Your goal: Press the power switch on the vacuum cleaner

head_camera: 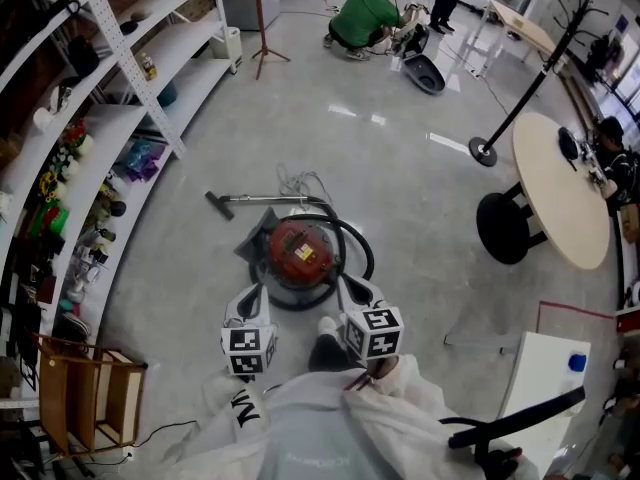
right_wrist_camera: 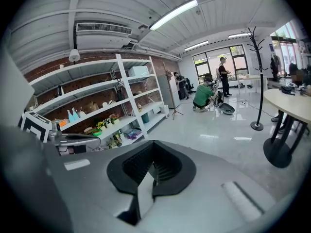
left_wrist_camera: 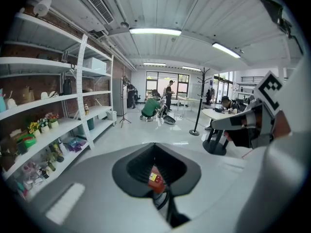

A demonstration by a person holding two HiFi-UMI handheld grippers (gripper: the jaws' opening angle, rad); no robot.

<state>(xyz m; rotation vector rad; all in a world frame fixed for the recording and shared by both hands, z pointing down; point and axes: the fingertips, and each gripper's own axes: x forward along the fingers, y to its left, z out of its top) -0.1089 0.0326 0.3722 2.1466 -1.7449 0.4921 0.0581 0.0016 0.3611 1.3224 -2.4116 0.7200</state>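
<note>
Jaws on the left gripper (head_camera: pixel 258 292) are pressed together and pinch nothing. Its own view shows a sliver of the red vacuum cleaner (head_camera: pixel 300 253) through the dark gap behind the tips. The right gripper (head_camera: pixel 351 284) is likewise closed and empty, with only pale floor (head_camera: pixel 400 158) showing through its gap. The canister vacuum cleaner sits on the floor directly ahead of the person, between the two grippers. The left tips lie by its near-left edge and the right tips by its near-right edge; whether either touches it cannot be told. Its black hose (head_camera: pixel 352 236) loops around the right side of the body, and the wand (head_camera: pixel 255 200) lies beyond, pointing left.
</note>
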